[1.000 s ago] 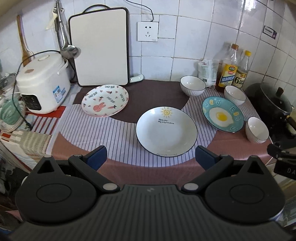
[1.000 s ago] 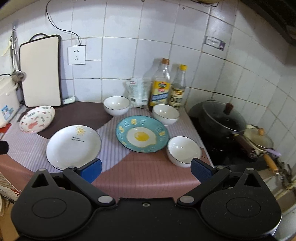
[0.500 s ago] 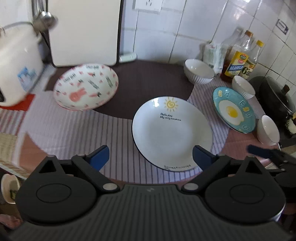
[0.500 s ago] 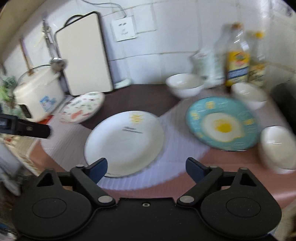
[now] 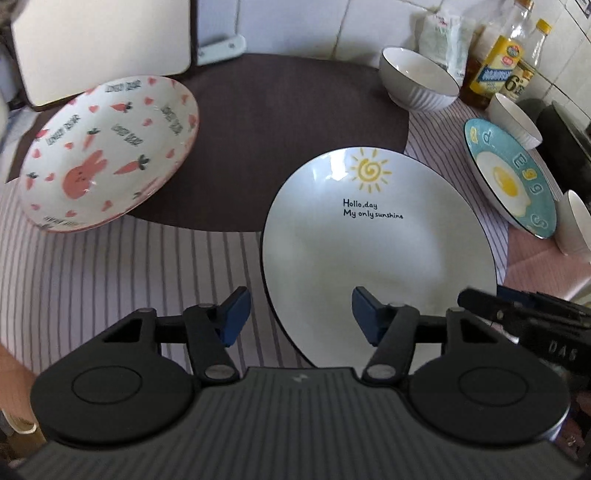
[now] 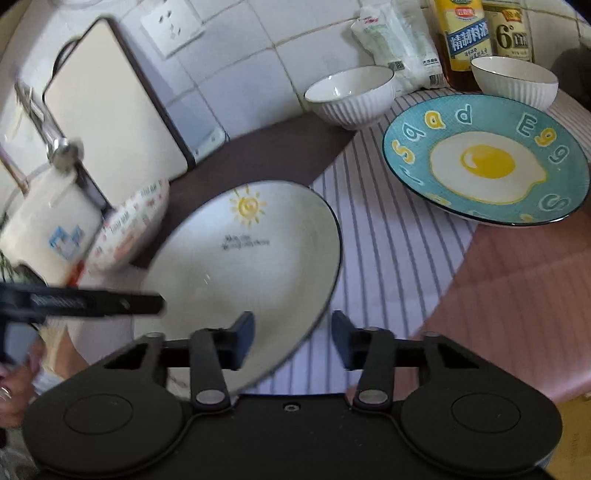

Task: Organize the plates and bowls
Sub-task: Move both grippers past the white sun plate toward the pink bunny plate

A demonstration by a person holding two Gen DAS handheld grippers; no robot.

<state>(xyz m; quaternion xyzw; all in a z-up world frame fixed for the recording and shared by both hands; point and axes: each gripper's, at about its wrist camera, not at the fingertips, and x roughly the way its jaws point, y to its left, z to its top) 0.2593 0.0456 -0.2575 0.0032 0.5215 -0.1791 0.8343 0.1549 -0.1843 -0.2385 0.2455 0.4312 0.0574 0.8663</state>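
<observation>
A white sun plate [image 5: 376,243] lies in the middle of the counter; it also shows in the right wrist view [image 6: 243,266]. My left gripper [image 5: 301,317] is open, its fingers straddling the plate's near left rim. My right gripper [image 6: 293,338] is open, straddling the plate's near right rim. A pink rabbit plate [image 5: 107,151] lies at the left. A blue egg plate [image 6: 484,162] lies at the right. White ribbed bowls [image 6: 351,94] [image 6: 515,81] stand behind it, and another bowl [image 5: 574,225] shows at the right edge.
A cutting board [image 6: 107,110] leans on the tiled wall at the back left, next to a white rice cooker [image 6: 44,221]. Oil and vinegar bottles [image 6: 465,33] and a white packet [image 6: 399,44] stand at the back right. A striped mat [image 5: 110,273] covers the counter.
Both grippers have moved forward and down to the white sun plate, one at each side of its near rim. Both jaws have narrowed but stay open.
</observation>
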